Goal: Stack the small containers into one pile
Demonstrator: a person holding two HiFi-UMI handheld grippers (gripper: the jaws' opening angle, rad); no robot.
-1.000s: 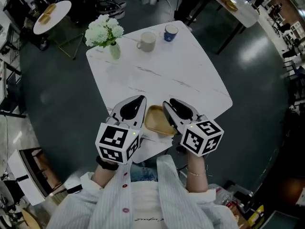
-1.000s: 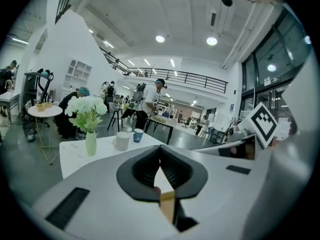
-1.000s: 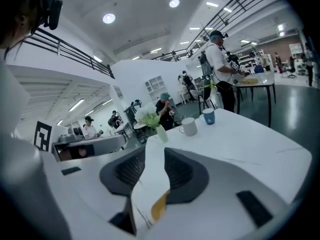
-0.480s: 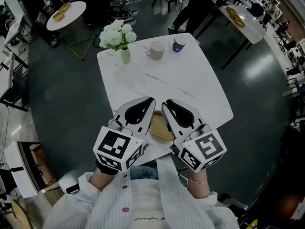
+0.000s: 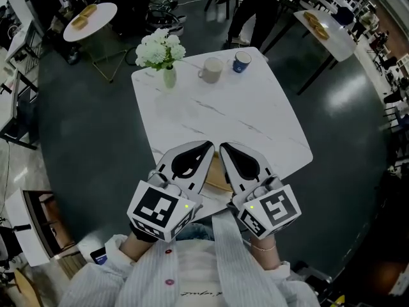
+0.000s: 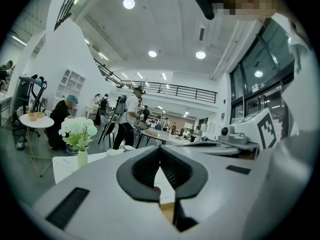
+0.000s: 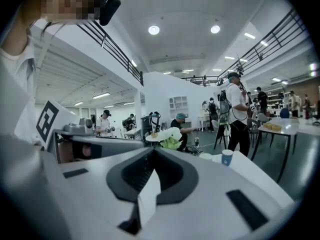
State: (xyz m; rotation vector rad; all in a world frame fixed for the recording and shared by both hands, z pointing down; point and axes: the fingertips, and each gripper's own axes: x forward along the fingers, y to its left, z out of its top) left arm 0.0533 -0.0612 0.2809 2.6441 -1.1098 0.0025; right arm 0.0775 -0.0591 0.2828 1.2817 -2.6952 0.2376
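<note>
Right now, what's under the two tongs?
A tan container on the white table. Left tongs and right tongs, whose jaws just closed empty, cover most of it; contents unseen.

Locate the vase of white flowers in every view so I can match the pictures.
Head view: the vase of white flowers stands at the table's far left corner, upper left of centre.
Left gripper view: left side, at mid-height.
Right gripper view: near the centre, with only the blooms showing.
Shared landmark: the white table, seen in all three views.
</note>
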